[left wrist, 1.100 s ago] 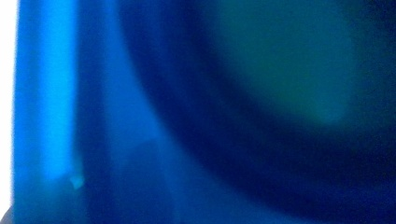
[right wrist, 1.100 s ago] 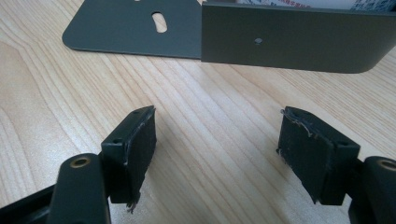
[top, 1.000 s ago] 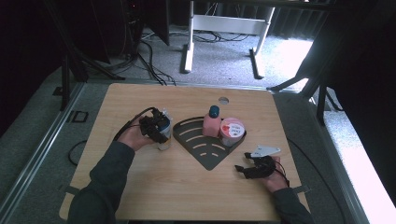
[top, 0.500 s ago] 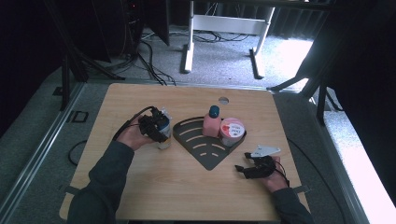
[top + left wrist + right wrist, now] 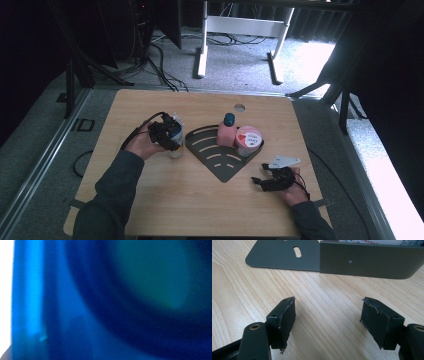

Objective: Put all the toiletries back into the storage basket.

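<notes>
Left gripper [image 5: 167, 136] clamps an upright can [image 5: 176, 145] beside the rack [image 5: 220, 162]; right gripper [image 5: 328, 315] rests apart on the tabletop [image 5: 190, 195].

Bare wood of the light wooden table [image 5: 200, 200] lies open along the near edge and across the far left corner; passage there is unobstructed. At the centre sits a dark grey fan-shaped metal rack [image 5: 220, 160], its low upright wall [image 5: 369, 261] barring level approach from the right side. Inside its far corner stand a pink bottle with a dark teal cap [image 5: 227, 131] and a pink-and-white round tub [image 5: 248, 140], touching or nearly so. A white cylindrical container [image 5: 176, 142] stands just beside the rack's left edge, leaving only a narrow gap. A small round hole [image 5: 239, 107] marks the far edge.
</notes>
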A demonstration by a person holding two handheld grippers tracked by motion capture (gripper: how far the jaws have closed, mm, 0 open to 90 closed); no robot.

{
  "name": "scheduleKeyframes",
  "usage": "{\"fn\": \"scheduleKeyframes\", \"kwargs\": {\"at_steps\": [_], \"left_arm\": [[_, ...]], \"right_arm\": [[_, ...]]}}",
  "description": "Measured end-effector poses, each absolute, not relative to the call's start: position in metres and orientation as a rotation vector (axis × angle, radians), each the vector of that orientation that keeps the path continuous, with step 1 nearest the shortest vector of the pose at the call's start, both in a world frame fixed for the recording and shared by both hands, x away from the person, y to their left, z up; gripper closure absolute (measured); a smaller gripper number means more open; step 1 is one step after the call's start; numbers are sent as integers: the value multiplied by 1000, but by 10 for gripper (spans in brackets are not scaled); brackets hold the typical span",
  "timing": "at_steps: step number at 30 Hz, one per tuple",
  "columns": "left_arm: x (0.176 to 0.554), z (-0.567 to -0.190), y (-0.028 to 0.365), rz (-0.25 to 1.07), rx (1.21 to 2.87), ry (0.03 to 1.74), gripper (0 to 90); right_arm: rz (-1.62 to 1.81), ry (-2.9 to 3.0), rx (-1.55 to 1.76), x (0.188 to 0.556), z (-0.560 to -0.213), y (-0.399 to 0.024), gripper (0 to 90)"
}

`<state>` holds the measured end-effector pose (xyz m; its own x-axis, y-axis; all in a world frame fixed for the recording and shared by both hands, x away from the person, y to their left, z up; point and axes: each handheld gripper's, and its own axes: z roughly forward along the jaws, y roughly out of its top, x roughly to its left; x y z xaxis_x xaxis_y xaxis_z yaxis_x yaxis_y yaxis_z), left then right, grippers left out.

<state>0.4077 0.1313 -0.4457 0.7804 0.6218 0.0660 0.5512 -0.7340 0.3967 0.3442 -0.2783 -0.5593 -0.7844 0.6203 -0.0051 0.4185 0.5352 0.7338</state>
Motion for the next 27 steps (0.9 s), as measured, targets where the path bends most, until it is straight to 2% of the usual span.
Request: {"fn": "scheduleKeyframes", "kwargs": {"at_steps": [27], "left_arm": [[413,-427,120,301,2589,872,558]], "right_arm": [[1095,2511,872,344,-559,-278,275]]}}
